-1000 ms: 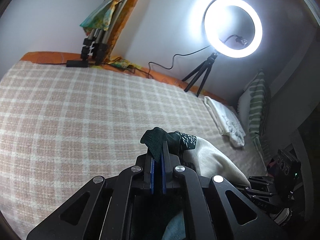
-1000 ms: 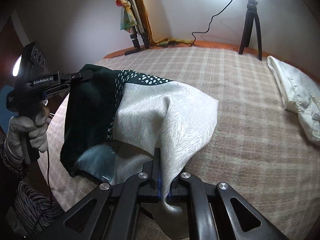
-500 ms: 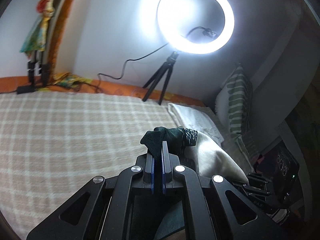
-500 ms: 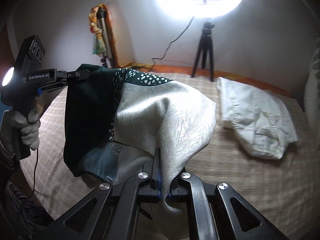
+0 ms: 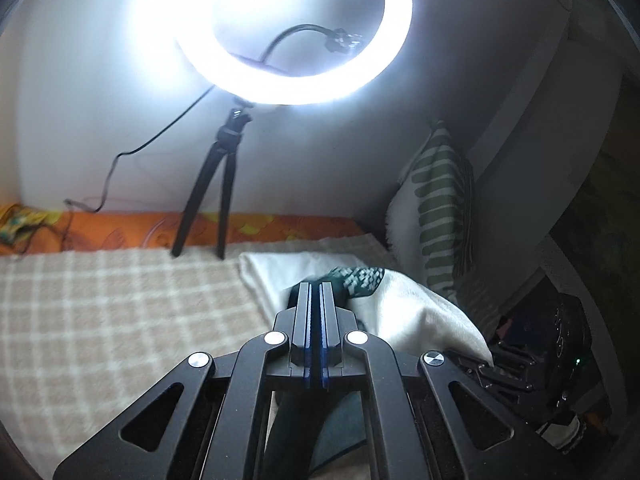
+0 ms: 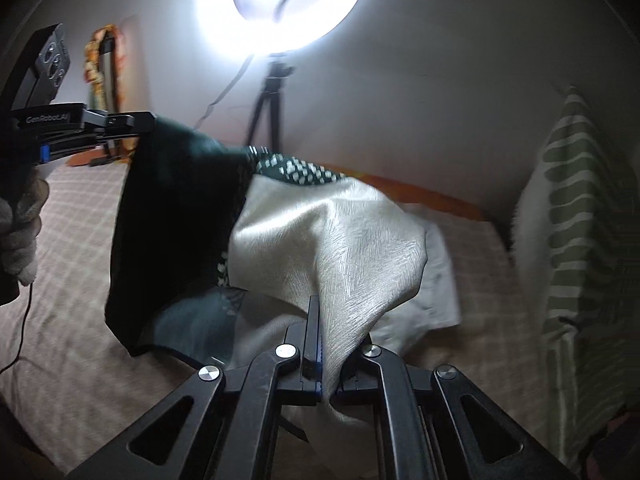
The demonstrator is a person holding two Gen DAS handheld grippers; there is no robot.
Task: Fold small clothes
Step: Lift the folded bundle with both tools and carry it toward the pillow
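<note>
We hold the small garment [image 6: 328,248] in the air above the bed [image 6: 72,304], its long axis slung between our hands. The left gripper [image 6: 150,124] is clenched on the dark green end, the right gripper [image 6: 320,320] on the cream end. The folded white pile [image 6: 436,296] lies ahead, nearer the right gripper, so the bare plaid to the left looks to us the better spot for laying it flat.

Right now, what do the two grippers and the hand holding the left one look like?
Both grippers are black, with angular linkage arms, silver rivets and blue-edged jaws. The right gripper shows its linkage close up. The left gripper carries white "GenRobot.AI" lettering, a camera block with round lenses and a blue tab. A thin black cable hangs below it. The hand wears a light grey knitted glove.
</note>
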